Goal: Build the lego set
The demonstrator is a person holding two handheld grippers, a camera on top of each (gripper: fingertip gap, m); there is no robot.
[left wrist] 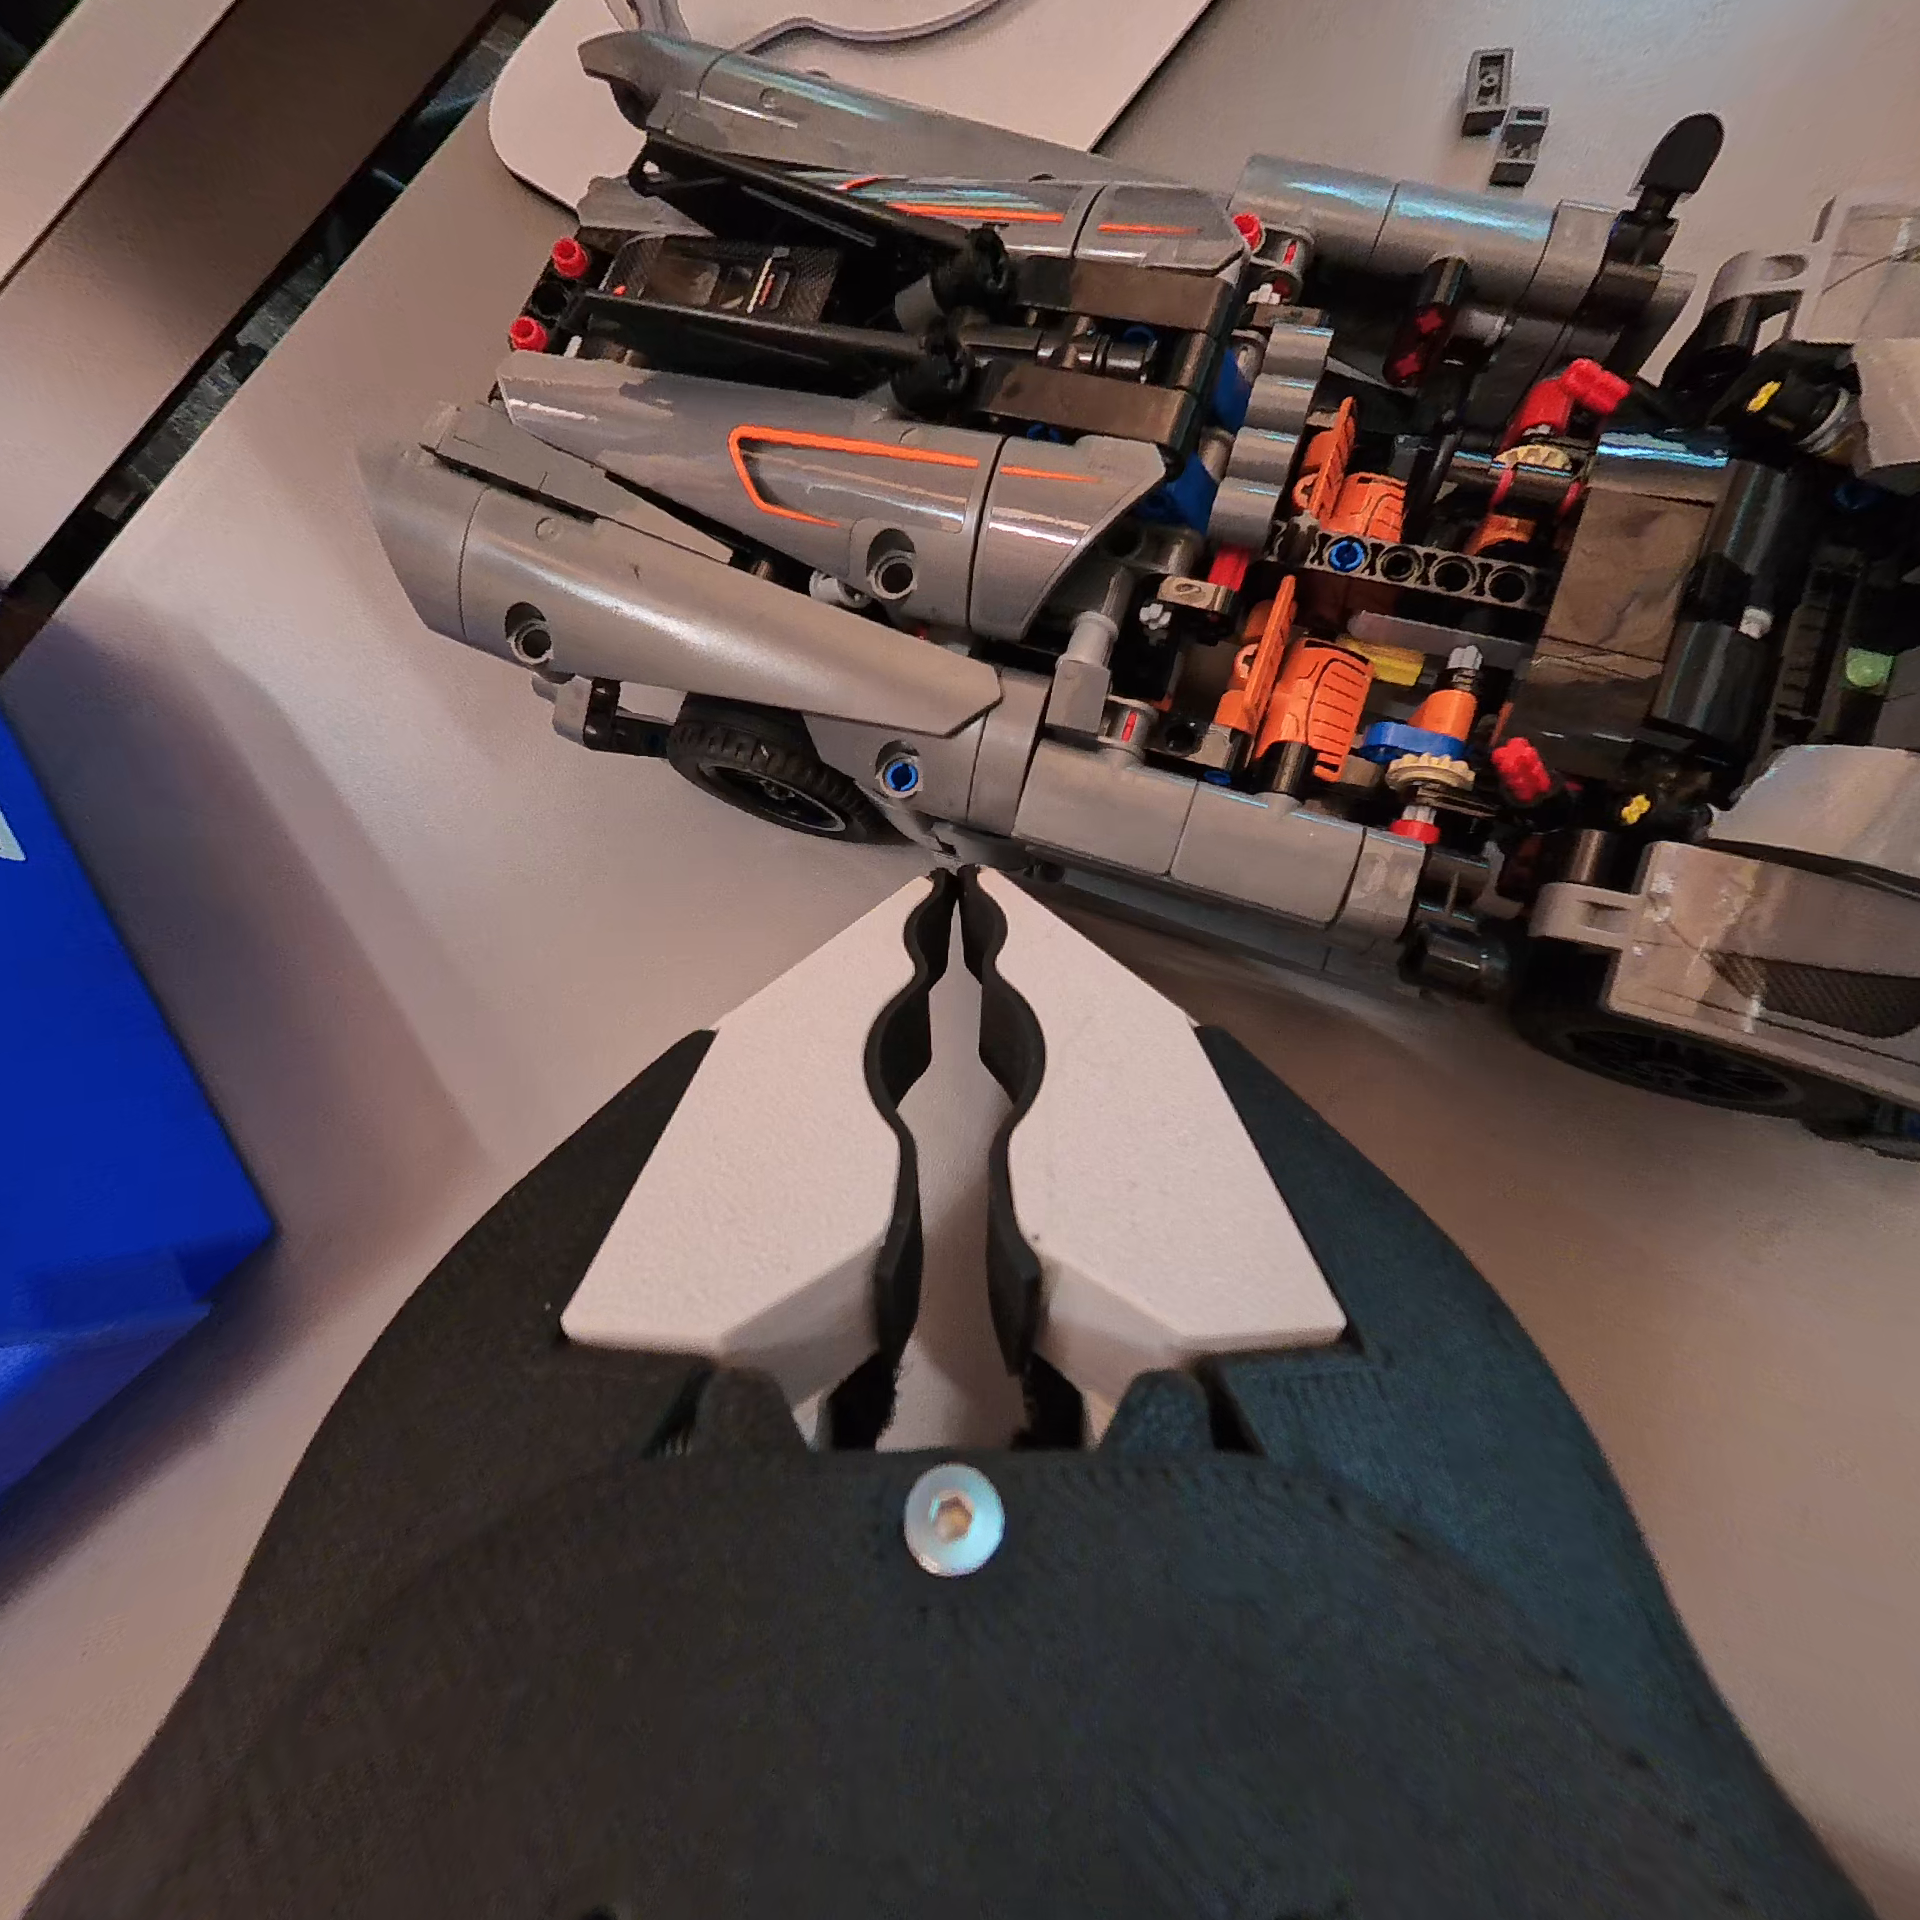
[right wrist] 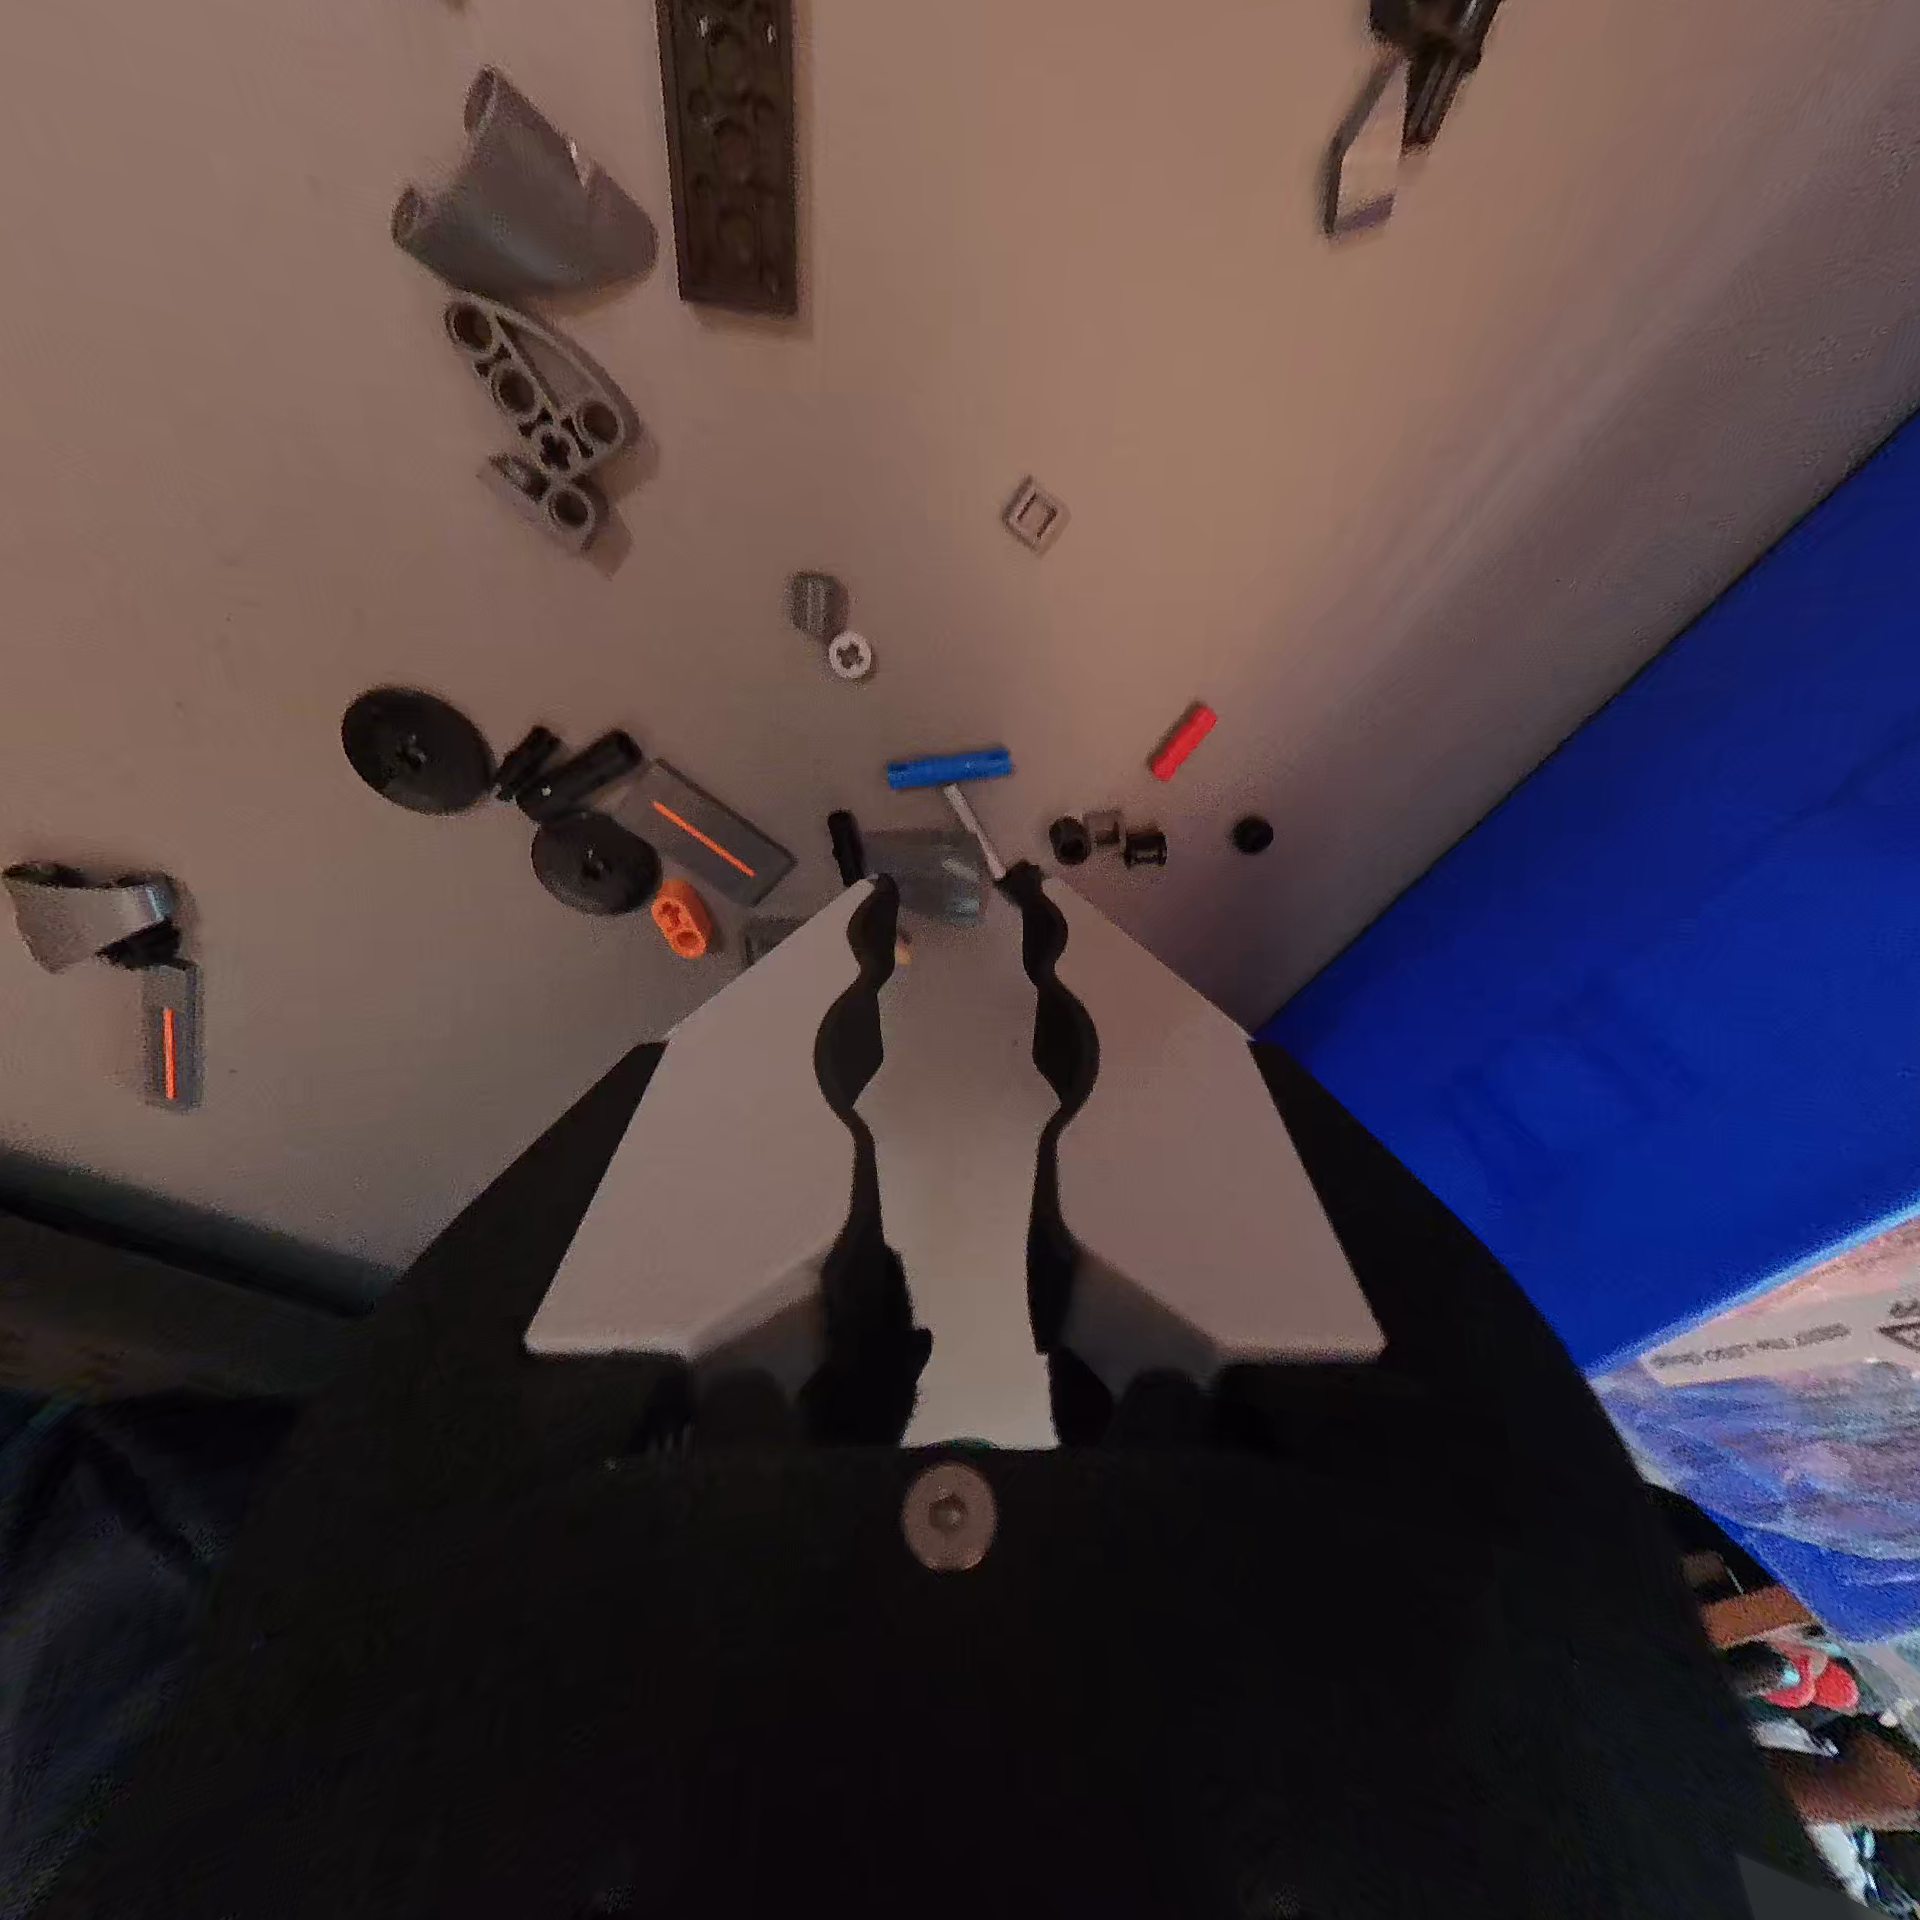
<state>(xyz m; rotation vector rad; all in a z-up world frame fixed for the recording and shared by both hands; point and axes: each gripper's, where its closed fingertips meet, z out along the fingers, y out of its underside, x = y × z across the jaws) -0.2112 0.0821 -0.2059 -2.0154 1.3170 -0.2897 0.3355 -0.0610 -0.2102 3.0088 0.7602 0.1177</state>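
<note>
A grey lego car (left wrist: 1039, 582) with orange stripes and an open interior lies on the pale table. My left gripper (left wrist: 956, 885) is shut, its tips meeting at the car's lower side edge behind the front wheel (left wrist: 774, 774); whether they pinch a part there I cannot tell. In the right wrist view my right gripper (right wrist: 951, 883) is open, just above a small grey piece (right wrist: 930, 868) that lies between its tips. A blue axle (right wrist: 948, 767), a red axle (right wrist: 1182, 740) and small black connectors (right wrist: 1107, 840) lie just beyond.
Loose parts are scattered left of the right gripper: black discs (right wrist: 416, 746), an orange connector (right wrist: 681, 914), grey panels (right wrist: 525, 197), a dark plate (right wrist: 736, 156). A blue box (right wrist: 1662, 935) stands at the right; it also shows at the left of the left wrist view (left wrist: 94, 1091). To reach the red axle (right wrist: 1182, 740) in a straight line is about 4 centimeters for my right fingers, about 60 centimeters for my left.
</note>
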